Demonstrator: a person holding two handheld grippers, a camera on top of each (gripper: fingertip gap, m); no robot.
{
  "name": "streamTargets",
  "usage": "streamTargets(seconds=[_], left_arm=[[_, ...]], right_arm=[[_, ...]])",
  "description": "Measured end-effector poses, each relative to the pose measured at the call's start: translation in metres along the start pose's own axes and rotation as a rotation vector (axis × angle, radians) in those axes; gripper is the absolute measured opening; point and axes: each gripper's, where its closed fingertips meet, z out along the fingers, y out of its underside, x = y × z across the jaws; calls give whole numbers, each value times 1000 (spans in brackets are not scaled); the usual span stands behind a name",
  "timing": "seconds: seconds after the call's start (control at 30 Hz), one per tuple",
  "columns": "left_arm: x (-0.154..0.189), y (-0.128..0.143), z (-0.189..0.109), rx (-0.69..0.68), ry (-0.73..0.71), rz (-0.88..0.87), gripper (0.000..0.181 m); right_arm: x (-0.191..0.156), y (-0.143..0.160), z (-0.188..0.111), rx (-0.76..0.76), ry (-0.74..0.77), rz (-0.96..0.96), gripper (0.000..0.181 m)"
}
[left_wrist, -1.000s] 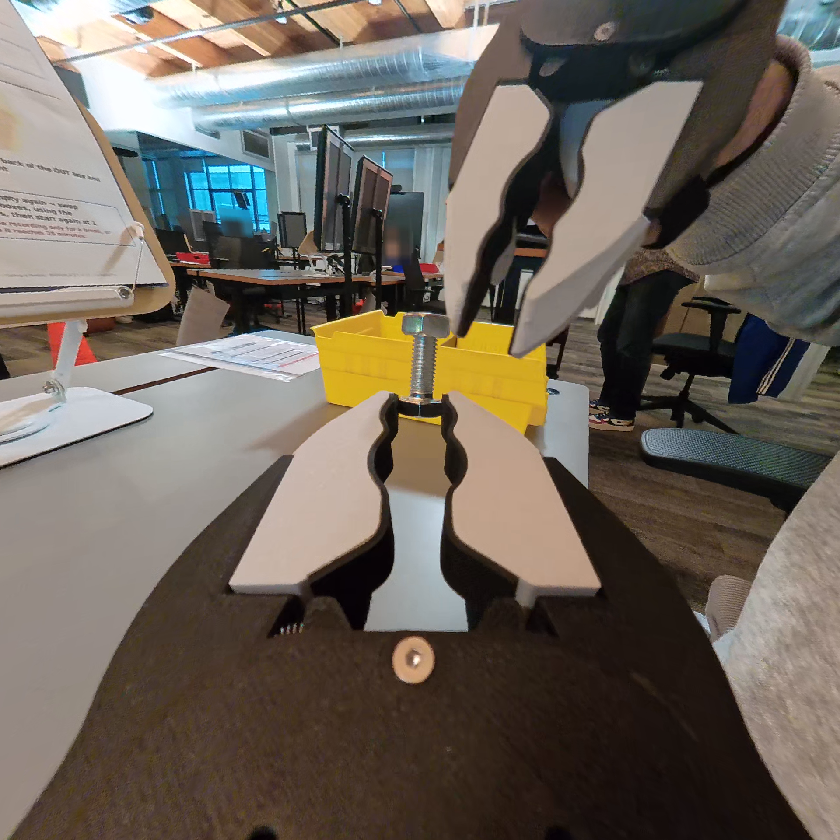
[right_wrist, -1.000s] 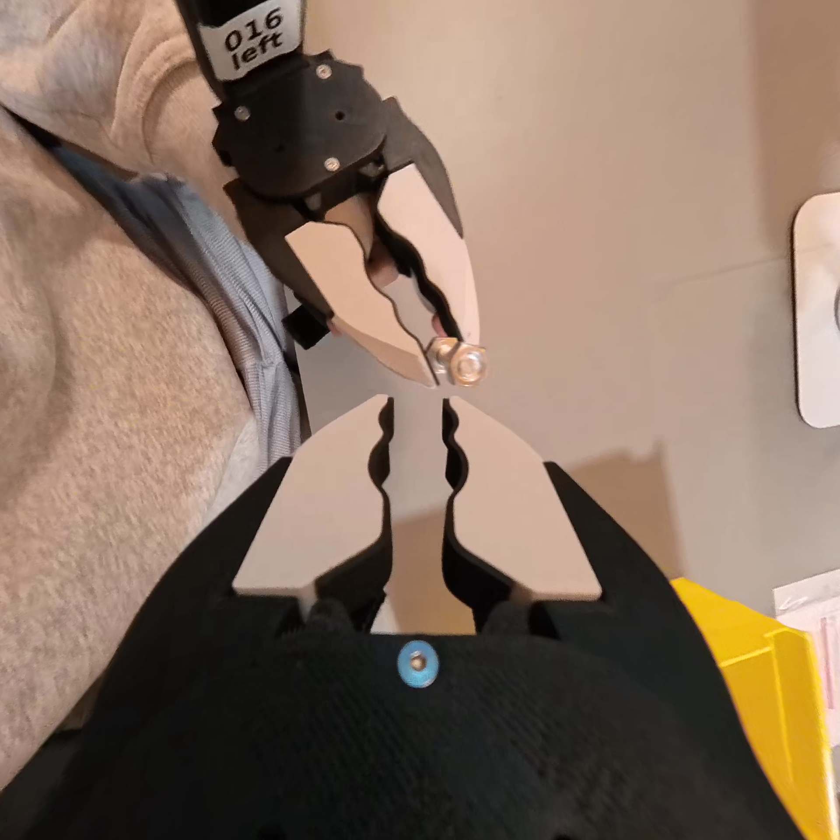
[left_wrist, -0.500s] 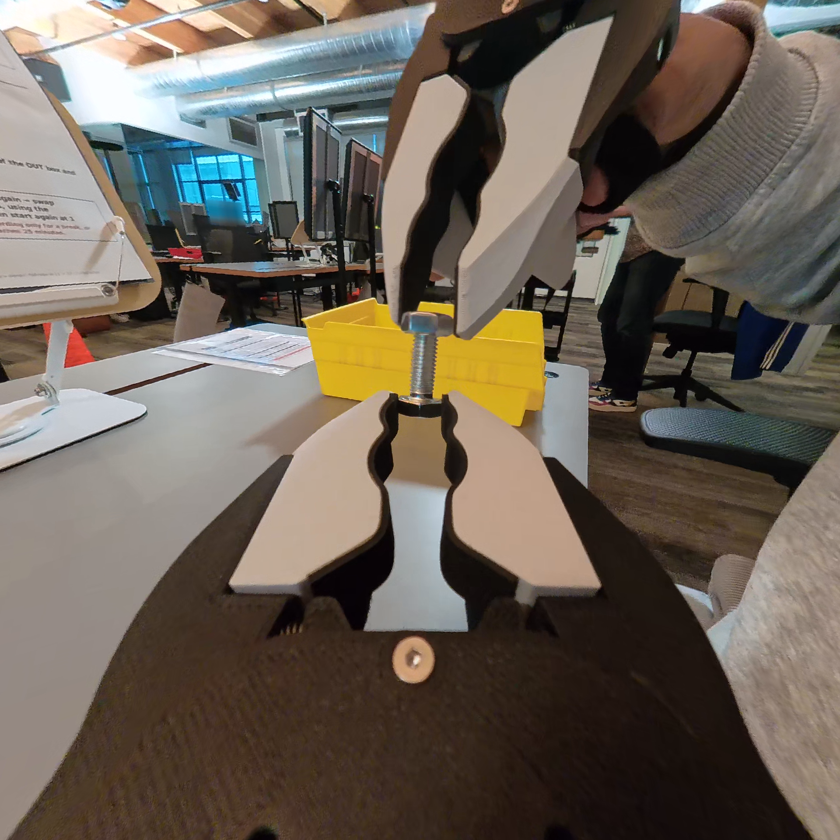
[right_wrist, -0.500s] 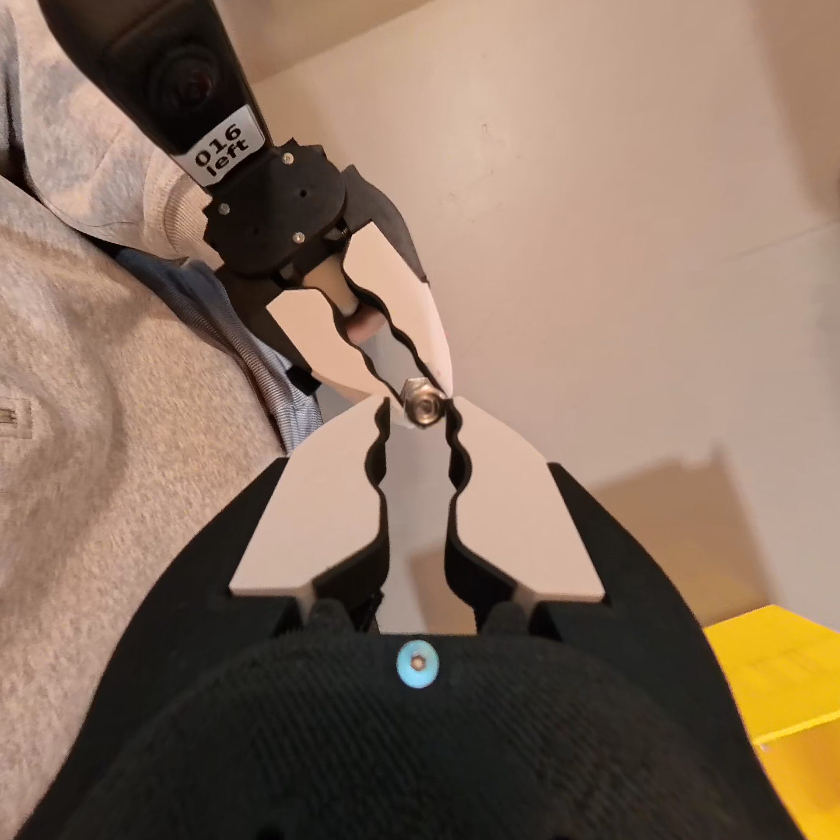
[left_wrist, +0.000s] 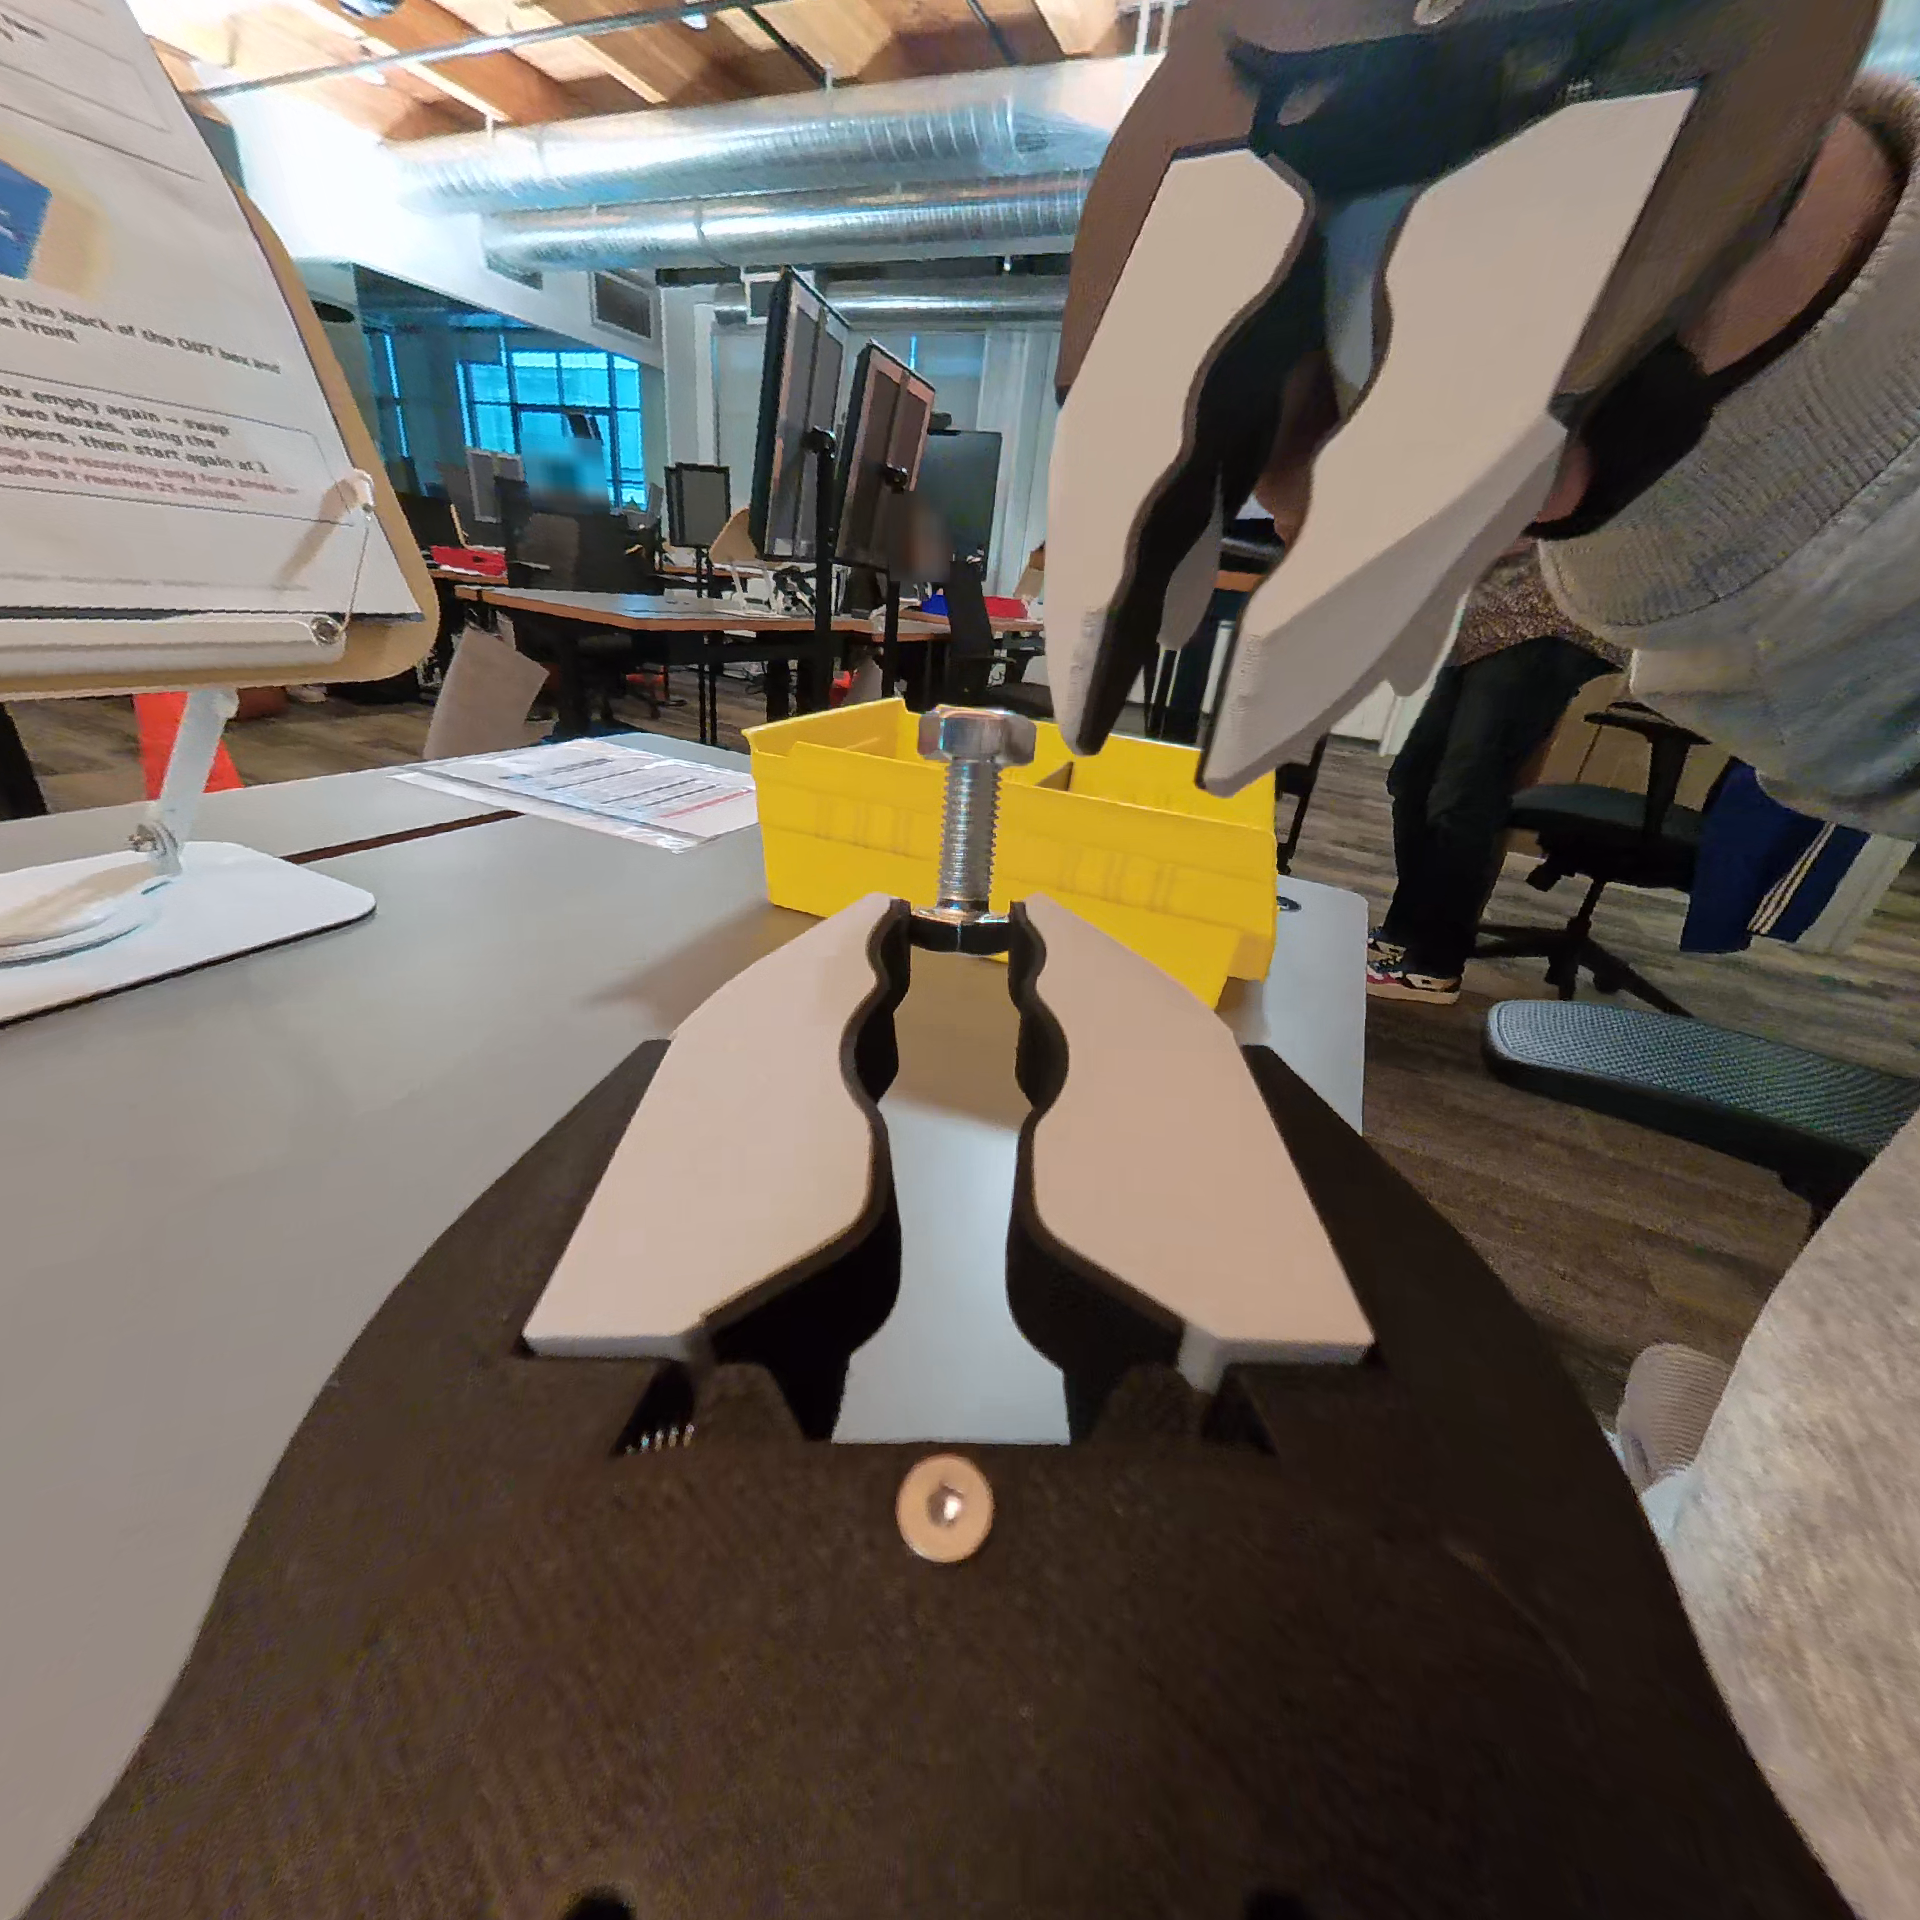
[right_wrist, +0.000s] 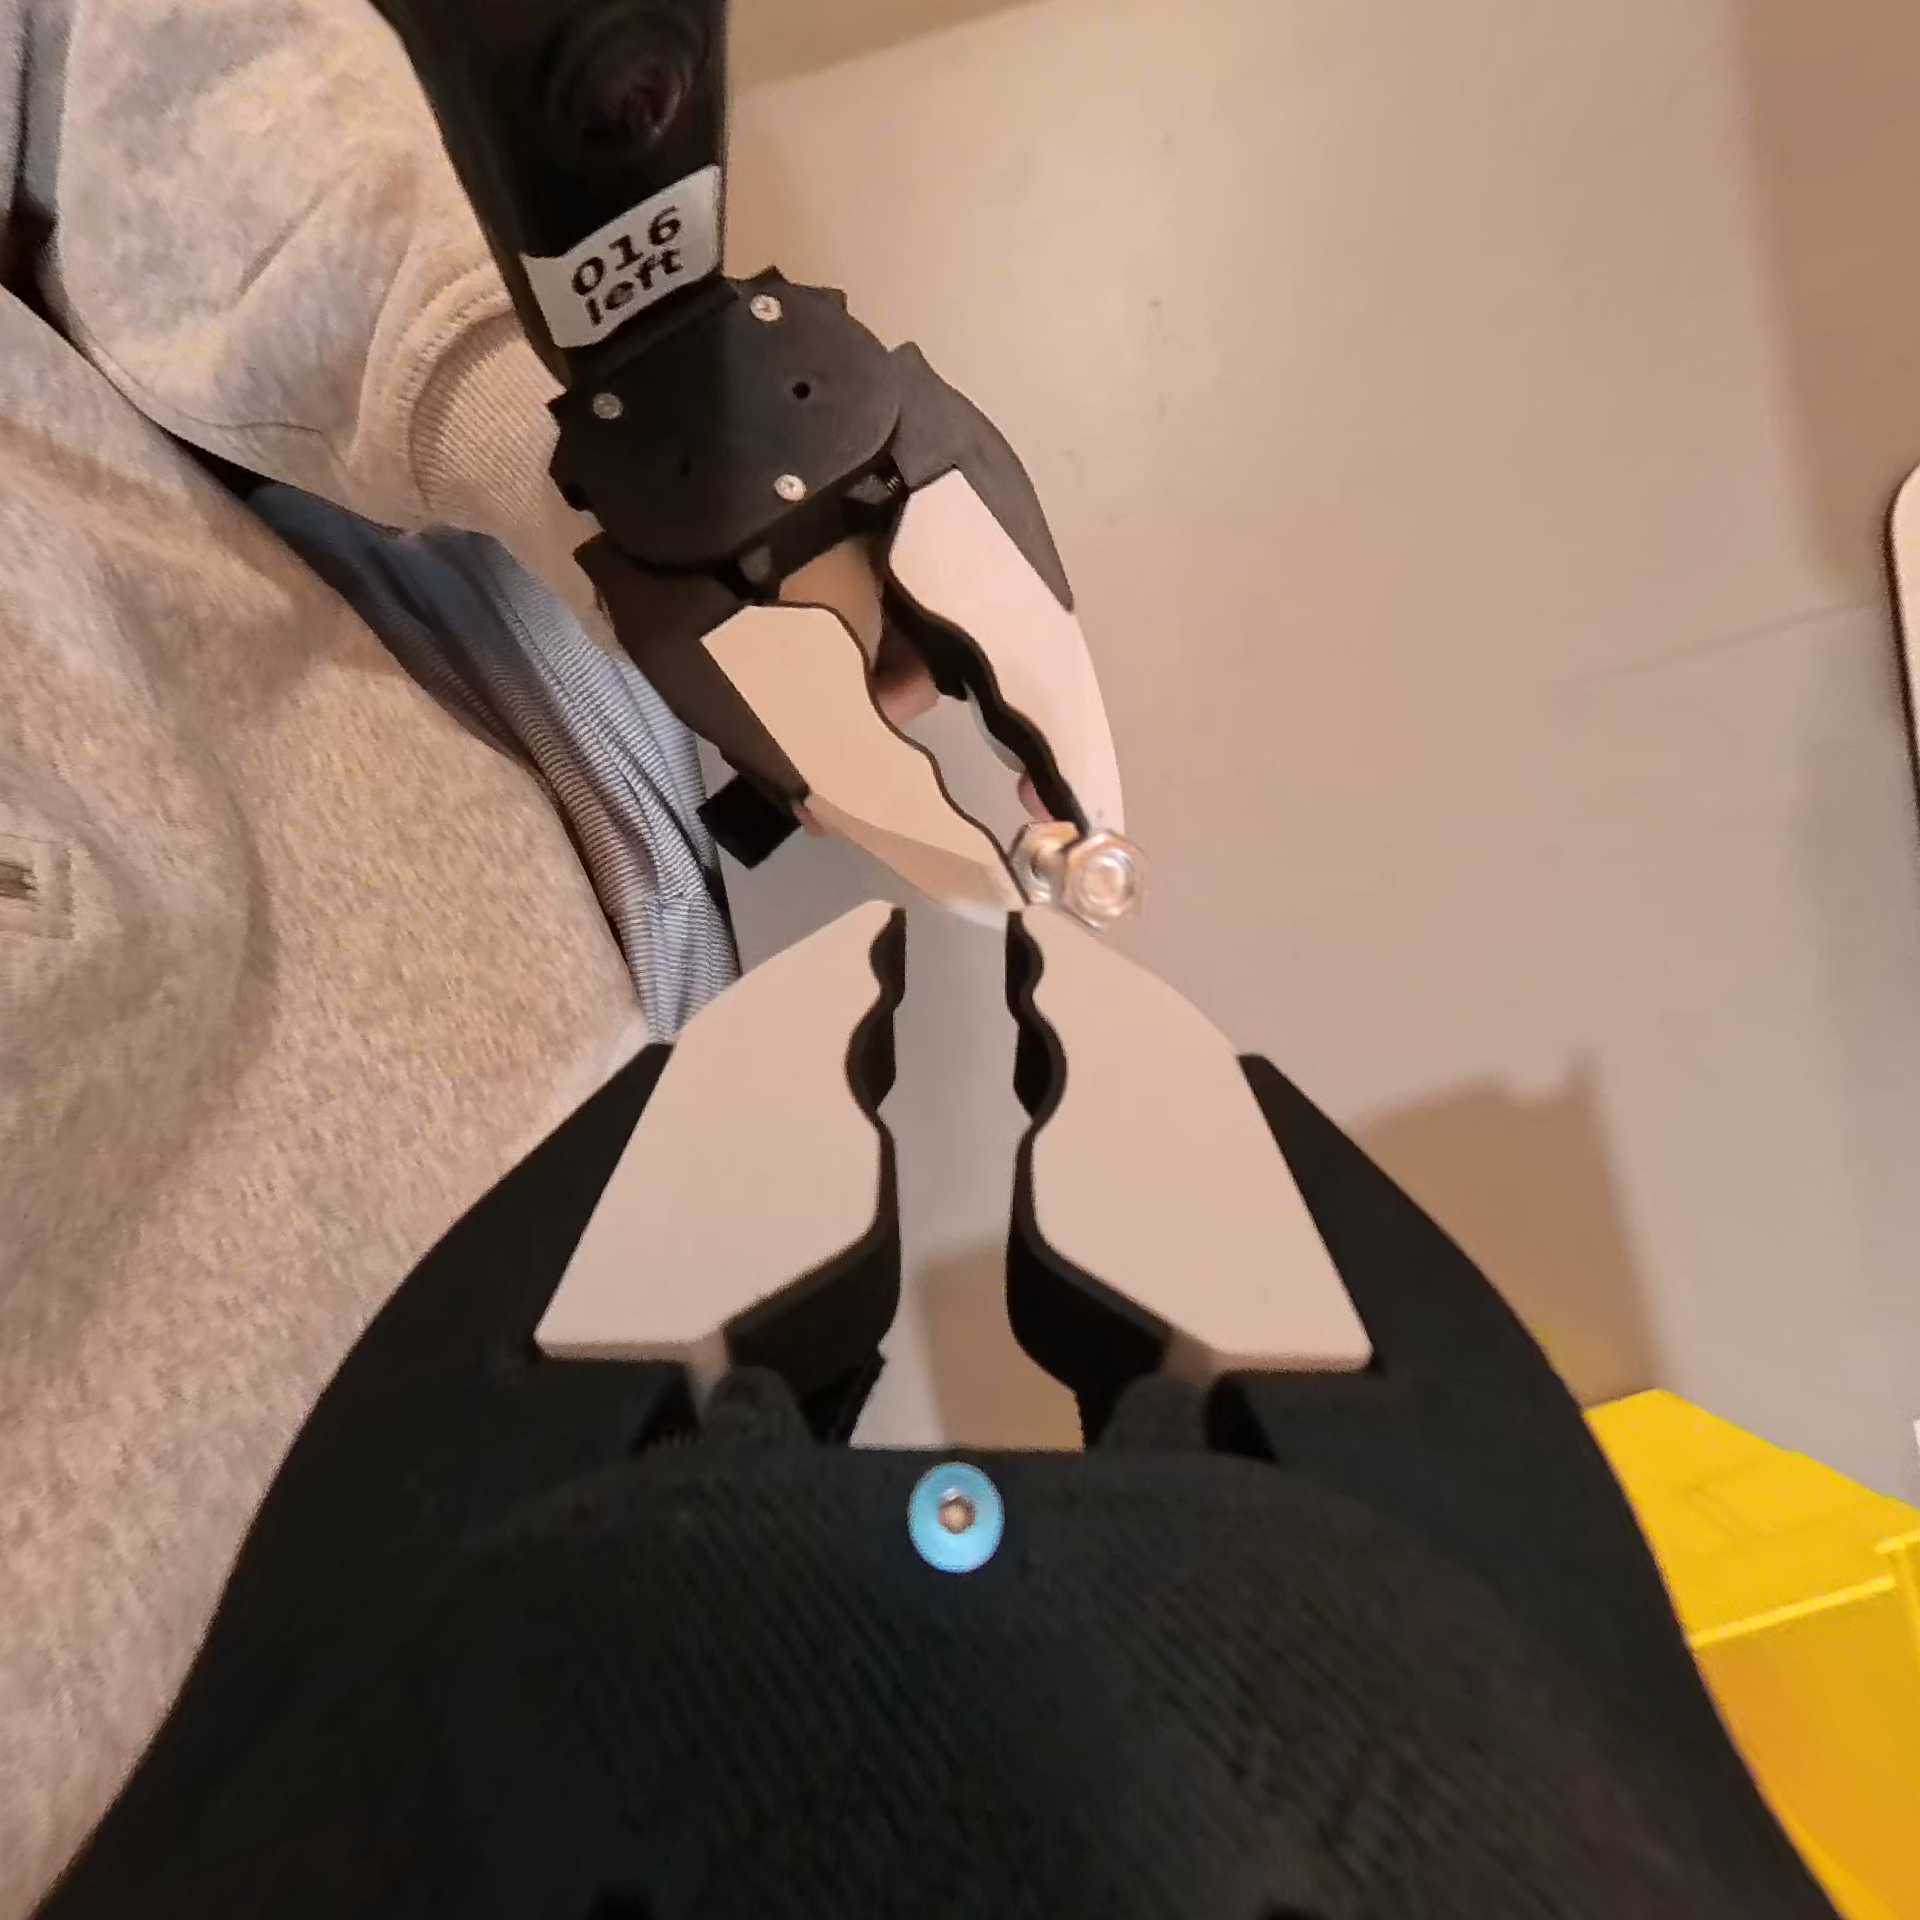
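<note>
A silver hex bolt stands upright with a nut threaded on its lower end. My left gripper is shut on the nut and holds it over the grey table. My right gripper hangs from the upper right, open and empty, with its tips just right of the bolt head and apart from it. In the right wrist view, my right gripper is open, and the left gripper holds the nut and bolt just beyond its tips.
A yellow bin stands behind the bolt near the table's far edge and shows in the right wrist view. A document stand's white base and a laminated sheet lie to the left. An office chair and a standing person are off to the right. My right fingertips sit around 4 cm from my left ones.
The right gripper came down and closed around the bolt head half a second ago. It has now opened and drawn back up and to the right. The left gripper kept its hold.
</note>
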Motion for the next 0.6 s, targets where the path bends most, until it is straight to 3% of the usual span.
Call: streamTargets(seconds=[0.23,0.6], left_arm=[[7,-2,0,7,2,66,19],[15,0,1,1,31,109,19]], right_arm=[[15,1,-3,47,5,133,24],[10,1,-2,27,-2,82,17]])
